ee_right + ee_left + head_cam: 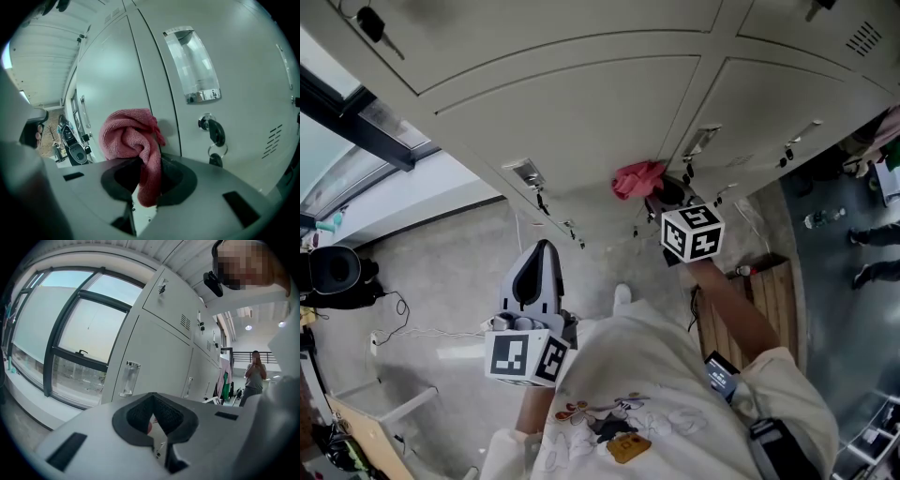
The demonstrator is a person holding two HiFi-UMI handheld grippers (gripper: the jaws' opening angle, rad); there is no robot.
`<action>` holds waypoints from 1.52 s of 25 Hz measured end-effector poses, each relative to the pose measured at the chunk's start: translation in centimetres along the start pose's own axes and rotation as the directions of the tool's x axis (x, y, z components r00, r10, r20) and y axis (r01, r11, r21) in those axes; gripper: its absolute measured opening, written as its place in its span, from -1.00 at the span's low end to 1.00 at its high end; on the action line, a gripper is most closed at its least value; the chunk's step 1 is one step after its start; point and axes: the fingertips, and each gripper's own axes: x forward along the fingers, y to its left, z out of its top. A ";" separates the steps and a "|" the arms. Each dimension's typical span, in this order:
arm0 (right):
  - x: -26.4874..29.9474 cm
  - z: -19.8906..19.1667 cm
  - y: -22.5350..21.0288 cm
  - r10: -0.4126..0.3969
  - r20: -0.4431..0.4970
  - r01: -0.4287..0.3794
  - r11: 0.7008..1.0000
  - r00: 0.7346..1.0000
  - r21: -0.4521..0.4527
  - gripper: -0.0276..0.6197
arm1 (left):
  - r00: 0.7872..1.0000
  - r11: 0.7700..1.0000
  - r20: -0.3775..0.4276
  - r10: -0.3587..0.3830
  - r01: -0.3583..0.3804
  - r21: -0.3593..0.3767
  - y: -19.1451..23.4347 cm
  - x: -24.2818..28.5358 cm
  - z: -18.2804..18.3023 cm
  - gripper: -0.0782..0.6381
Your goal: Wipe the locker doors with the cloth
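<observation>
Pink cloth (131,138) is pinched in the right claw (146,176). One tail hangs down between the jaws, and the bunched bulk stands ahead of them, at or just short of the grey locker door (108,79), beside the seam with its neighbour. The door face lies straight ahead of this claw, so the wipe likely needs only a push forward and a sweep across the panel, staying clear of the key (216,133) to the right. The left claw (536,272) hangs low, clenched on nothing, well apart from the lockers.
</observation>
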 end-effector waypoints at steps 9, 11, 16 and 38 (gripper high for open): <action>0.5 -1.5 -0.3 -0.012 -0.006 0.012 0.999 1.000 0.036 -0.68 | 1.000 1.000 -0.010 0.017 -0.017 0.002 0.9 -0.8 -0.3 -0.78; 0.7 -1.7 -0.1 -0.010 -0.009 0.010 0.999 1.000 0.031 -0.68 | 1.000 1.000 -0.014 0.015 -0.015 0.001 1.1 -1.0 -0.3 -0.78; 1.7 -2.2 1.2 0.009 -0.019 -0.009 1.000 1.000 0.017 -0.68 | 1.000 1.000 -0.021 0.023 -0.023 0.003 1.7 -1.7 -0.3 -0.78; 5.8 -3.0 9.4 0.124 -0.039 -0.124 0.992 0.992 -0.007 -0.68 | 0.996 0.996 0.002 0.091 -0.091 0.005 4.5 -5.9 0.8 -0.78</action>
